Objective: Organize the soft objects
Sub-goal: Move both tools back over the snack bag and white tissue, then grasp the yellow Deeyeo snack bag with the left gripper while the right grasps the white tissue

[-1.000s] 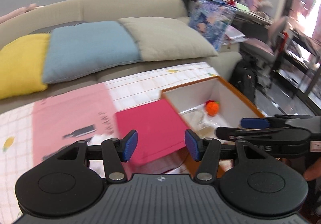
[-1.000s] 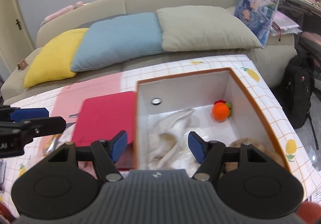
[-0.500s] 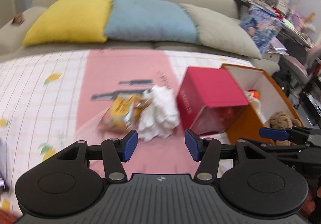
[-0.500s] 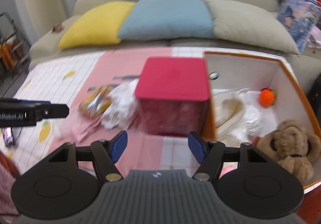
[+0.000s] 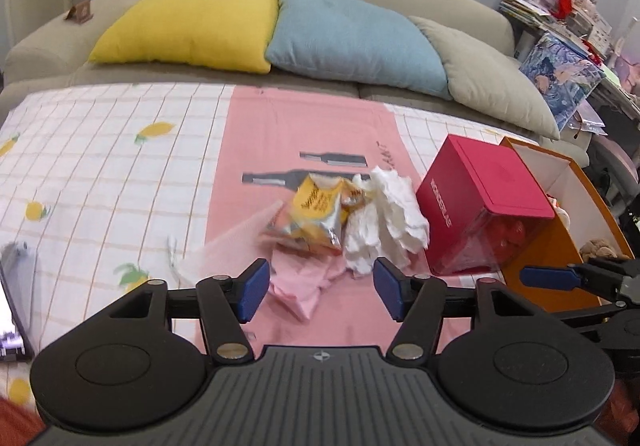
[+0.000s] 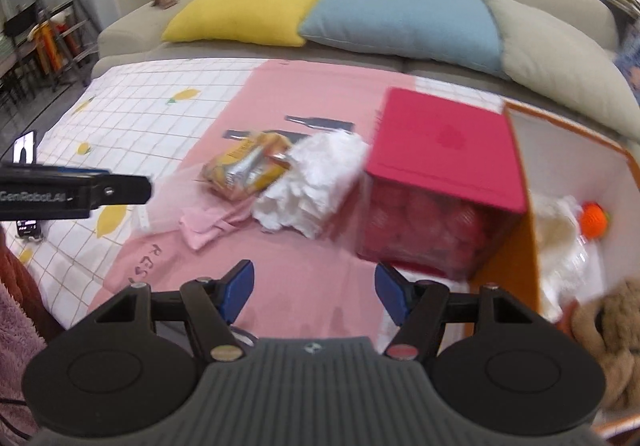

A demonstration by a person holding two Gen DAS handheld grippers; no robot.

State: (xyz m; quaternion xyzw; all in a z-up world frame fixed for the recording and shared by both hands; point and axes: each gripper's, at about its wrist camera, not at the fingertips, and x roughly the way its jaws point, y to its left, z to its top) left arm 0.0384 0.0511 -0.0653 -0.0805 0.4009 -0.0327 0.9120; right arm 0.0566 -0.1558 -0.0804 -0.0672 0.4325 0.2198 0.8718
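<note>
A heap of soft things lies on the pink mat: a yellow snack bag [image 5: 316, 216] [image 6: 246, 164], a crumpled white cloth [image 5: 386, 222] [image 6: 312, 182] and a pink cloth [image 5: 298, 280] [image 6: 210, 224]. My left gripper [image 5: 320, 288] hovers just short of the heap, its jaws opening with nothing between them. My right gripper [image 6: 314, 292] stands open and empty over the mat, nearer the red box [image 6: 440, 182] [image 5: 480, 202]. The orange-edged box [image 6: 532, 246] [image 5: 560, 242] to the right holds a brown teddy bear [image 6: 608, 338], a white bag and an orange knitted toy [image 6: 596, 220].
A sofa with yellow [image 5: 188, 26], blue [image 5: 352, 42] and grey [image 5: 492, 82] cushions runs behind the table. A phone [image 6: 26, 182] lies near the table's left edge. Cluttered shelves [image 5: 572, 42] stand at the far right. A reddish fuzzy sleeve [image 6: 16, 322] shows bottom left.
Both grippers swung left from the orange-edged box toward the heap on the pink mat and sank a little. The left jaws now stand wider.
</note>
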